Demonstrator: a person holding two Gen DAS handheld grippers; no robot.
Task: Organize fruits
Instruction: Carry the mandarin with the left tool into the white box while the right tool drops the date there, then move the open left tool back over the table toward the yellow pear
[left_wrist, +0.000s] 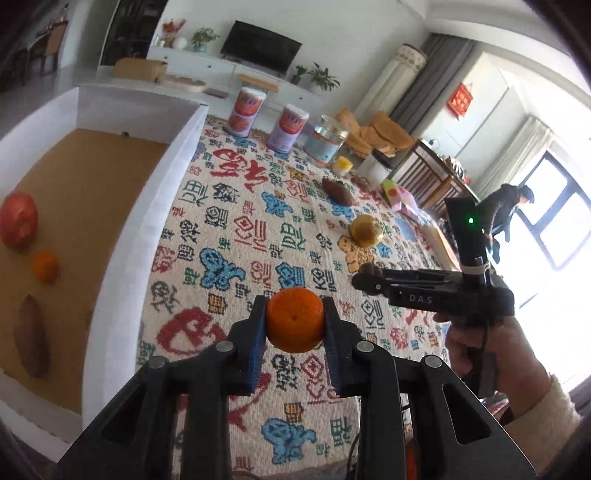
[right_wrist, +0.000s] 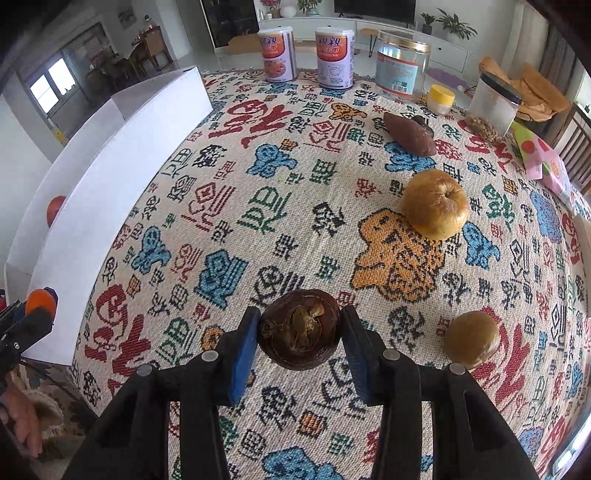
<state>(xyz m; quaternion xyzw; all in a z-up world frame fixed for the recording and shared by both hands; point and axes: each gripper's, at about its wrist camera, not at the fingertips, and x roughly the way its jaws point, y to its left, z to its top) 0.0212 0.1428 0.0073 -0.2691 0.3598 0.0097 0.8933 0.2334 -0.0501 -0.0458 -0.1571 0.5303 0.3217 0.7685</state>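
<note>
We hold a mandarin (left_wrist: 294, 319) clamped between the pads of our left gripper (left_wrist: 294, 325), above the patterned cloth (left_wrist: 229, 236), beside the white box (left_wrist: 147, 206). Inside the box lie a tomato (left_wrist: 17, 224), a small mandarin (left_wrist: 45, 264) and a sweet potato (left_wrist: 32, 338). Our right gripper (right_wrist: 298, 332) is clamped on a dark brown round fruit (right_wrist: 299, 328); a yellow apple (right_wrist: 434, 209) rests on the cloth further away.

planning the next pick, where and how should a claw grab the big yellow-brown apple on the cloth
Grip the apple across its round middle, coming down from above. It lies tilted with its stem dimple facing up and toward the camera, so the smooth flanks offer the widest opposing surfaces; the cloth around it is bare.
</note>
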